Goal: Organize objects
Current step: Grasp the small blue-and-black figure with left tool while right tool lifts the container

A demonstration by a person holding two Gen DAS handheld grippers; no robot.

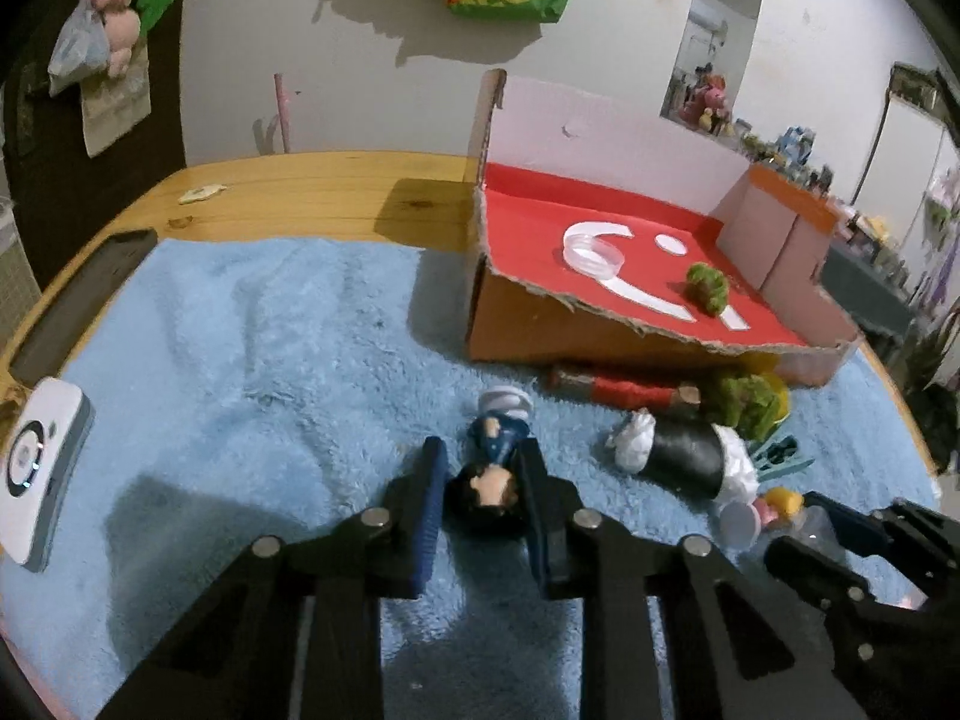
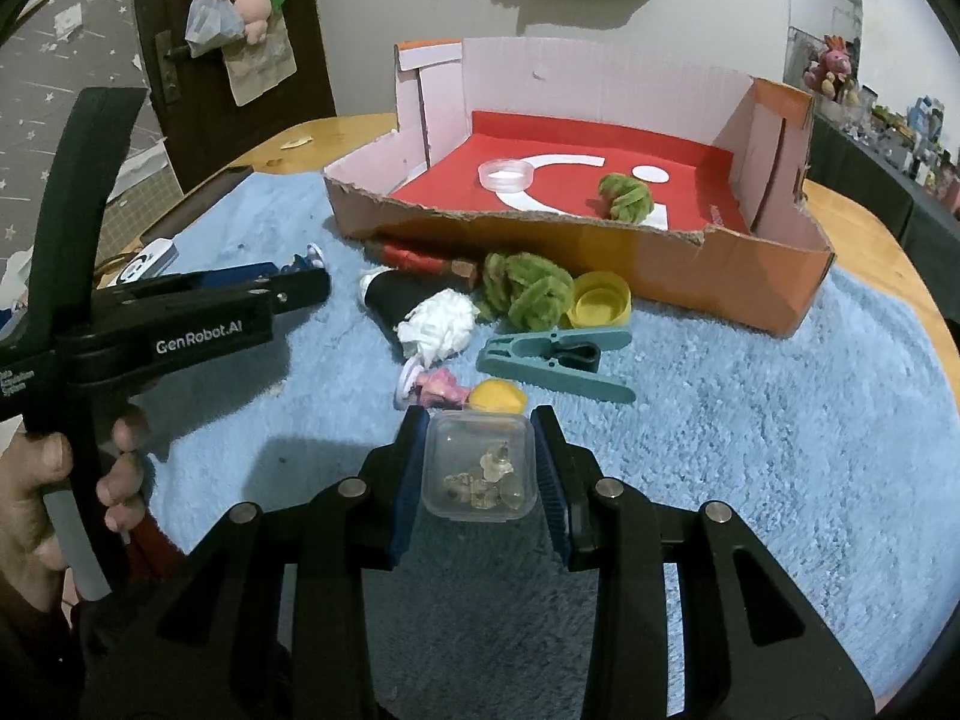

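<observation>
My left gripper (image 1: 483,456) is shut on a small dark-haired figurine in blue (image 1: 493,468) that lies on the blue towel (image 1: 270,348). My right gripper (image 2: 480,420) is shut on a small clear plastic box (image 2: 479,468) with little pieces inside. The cardboard box (image 2: 600,258) with a red floor holds a clear round lid (image 2: 507,175) and a green fuzzy ball (image 2: 625,195). In front of it lie a green fuzzy clump (image 2: 528,294), a yellow cap (image 2: 600,300), a teal clip (image 2: 558,360), a black-and-white doll (image 2: 420,306) and a pink-and-yellow figurine (image 2: 462,393).
A red-wrapped stick (image 2: 420,261) lies along the box front. A white device (image 1: 36,468) and a dark tablet (image 1: 84,300) sit at the towel's left edge. The wooden table (image 1: 300,192) ends at the wall behind. The left gripper's body (image 2: 180,324) crosses the right wrist view.
</observation>
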